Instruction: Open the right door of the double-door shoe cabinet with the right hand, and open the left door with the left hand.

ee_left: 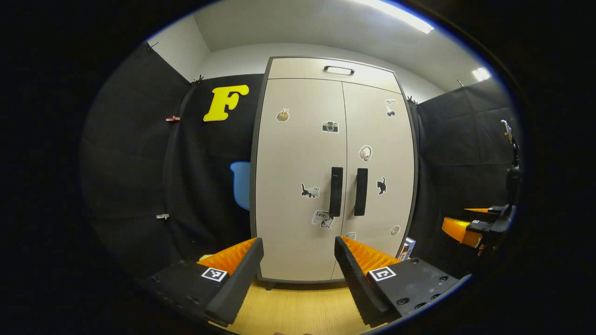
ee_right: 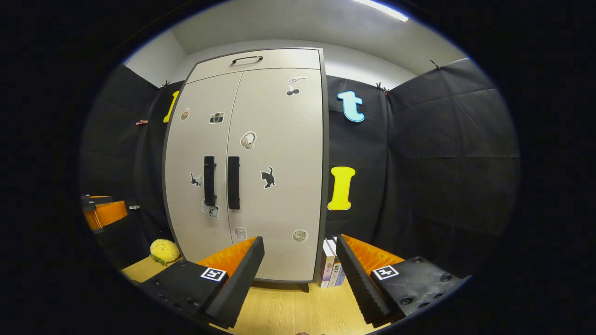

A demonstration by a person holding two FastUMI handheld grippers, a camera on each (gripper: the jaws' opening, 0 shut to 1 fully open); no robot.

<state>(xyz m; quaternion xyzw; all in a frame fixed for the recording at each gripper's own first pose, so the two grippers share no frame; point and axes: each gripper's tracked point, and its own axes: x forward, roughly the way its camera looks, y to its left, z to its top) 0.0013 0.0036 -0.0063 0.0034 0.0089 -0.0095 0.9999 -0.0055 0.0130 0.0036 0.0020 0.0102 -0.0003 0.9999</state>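
1. Two doors of the shoe cabinet are both shut, meeting at a seam down the middle; the cabinet stands upright on the pale wood surface against the black cloth wall.
2. The left door and the right door each carry a dark vertical handle just beside the seam: the left handle and the right handle stand parallel, near each other but apart.
3. Small stickers (a camera, cats, headphones among them) dot both doors, and a drawer front with a bar pull sits above them.
4. In the left gripper view, the left gripper faces the cabinet with its jaws wide and holding nothing, well apart from the doors.
5. In the right gripper view, the right gripper has its jaws wide too, gripping nothing, short of the right door and its handle.
6. In that same view, a yellow plush toy lies on the surface at the cabinet's left foot, and a few books stand upright at its right side.
7. The right gripper also appears at the far right edge of the left gripper view; from there I cannot tell how its jaws stand.
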